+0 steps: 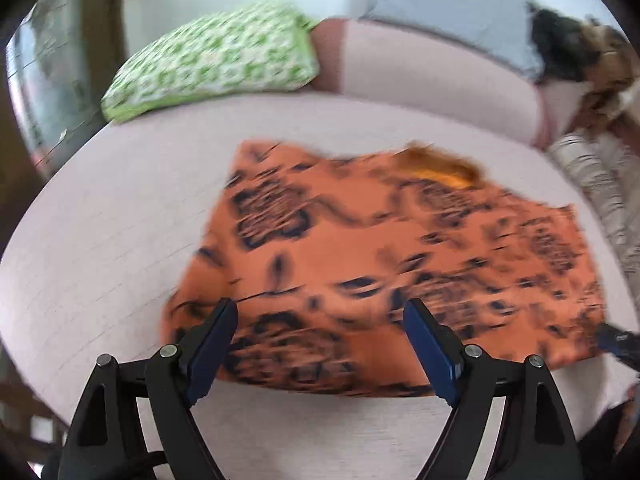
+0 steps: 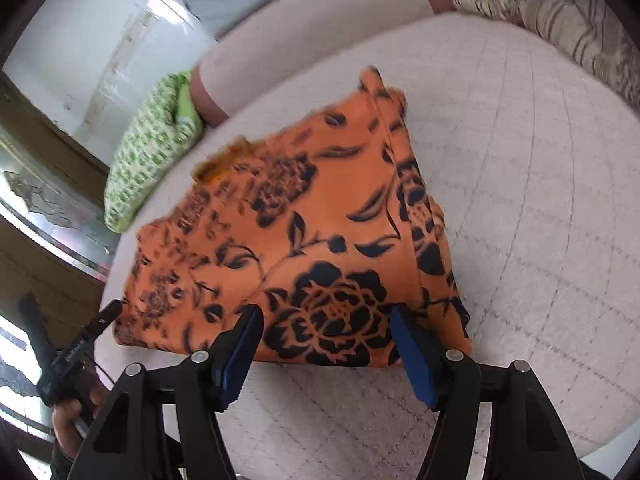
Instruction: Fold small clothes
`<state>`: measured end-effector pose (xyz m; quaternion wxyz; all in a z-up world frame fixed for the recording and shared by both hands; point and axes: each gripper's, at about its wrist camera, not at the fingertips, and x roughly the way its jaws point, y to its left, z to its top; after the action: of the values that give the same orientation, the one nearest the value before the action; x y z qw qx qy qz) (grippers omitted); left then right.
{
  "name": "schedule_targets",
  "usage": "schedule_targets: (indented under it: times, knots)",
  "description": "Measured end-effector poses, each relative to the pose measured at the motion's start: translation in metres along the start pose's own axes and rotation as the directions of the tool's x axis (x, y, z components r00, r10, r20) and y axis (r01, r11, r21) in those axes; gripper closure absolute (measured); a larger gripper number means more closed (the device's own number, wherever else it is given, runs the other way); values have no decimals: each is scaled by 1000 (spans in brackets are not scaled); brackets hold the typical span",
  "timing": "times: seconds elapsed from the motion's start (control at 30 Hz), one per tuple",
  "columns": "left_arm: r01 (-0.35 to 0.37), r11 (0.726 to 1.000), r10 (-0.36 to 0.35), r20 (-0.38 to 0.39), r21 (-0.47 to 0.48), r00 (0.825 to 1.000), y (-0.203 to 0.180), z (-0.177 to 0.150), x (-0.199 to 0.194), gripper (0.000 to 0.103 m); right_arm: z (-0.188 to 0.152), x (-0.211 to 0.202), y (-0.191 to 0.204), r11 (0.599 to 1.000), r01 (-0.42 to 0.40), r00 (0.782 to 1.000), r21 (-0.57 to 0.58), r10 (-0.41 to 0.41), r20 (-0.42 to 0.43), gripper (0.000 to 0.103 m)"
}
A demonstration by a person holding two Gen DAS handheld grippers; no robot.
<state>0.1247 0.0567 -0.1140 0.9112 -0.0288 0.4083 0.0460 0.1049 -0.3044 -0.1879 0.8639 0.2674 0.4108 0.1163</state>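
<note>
An orange garment with dark floral print [image 1: 360, 248] [image 2: 320, 220] lies folded and flat on a pale quilted bed surface [image 1: 100, 240] [image 2: 520, 200]. My left gripper [image 1: 320, 308] stands open over the garment's near left edge, with nothing pinched between its blue pads. My right gripper [image 2: 324, 312] is open too, its pads on either side of a large printed flower at the near right corner and not pressing the cloth. In the right wrist view a hand [image 2: 72, 404] holds the left gripper at the lower left. This view is sharp; the left wrist view is blurred.
A green and white patterned pillow [image 1: 216, 60] [image 2: 148, 160] lies at the back left of the bed. A striped cushion [image 1: 592, 176] [image 2: 540, 0] sits at the back right. A pale bolster [image 1: 420, 80] runs along the back. Wooden furniture and glass [image 2: 48, 208] stand to the left.
</note>
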Motion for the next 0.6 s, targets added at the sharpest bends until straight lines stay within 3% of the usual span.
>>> schedule_targets:
  times: [0.07,0.13,0.27,0.33,0.4,0.6]
  knots:
    - [-33,999,32,-68,-14,997,10,-5,17,18,0,-4,2,1000,2,1000,5,-2,10,34]
    - [-7,999,5,-59,-39,998,16,-7,18,18,2,-12,6,1000,18,1000,18,-19,24,34]
    - [1,1000,-2,-42,-21,999,16,-7,13,18,8,-28,31,997,20,996,-68,-14,91,30]
    - [12,999,-13,-43,-32,999,20,-8,11,18,10,-14,31,997,38,998,-71,-35,54,29]
    - [19,999,-21,-38,-44,999,26,-9,7,18,8,14,9,997,81,996,6,-81,-46,29]
    - [8,999,-8,-17,-39,1000,30,-16,-7,18,12,-13,26,999,39,997,-25,-37,69,29]
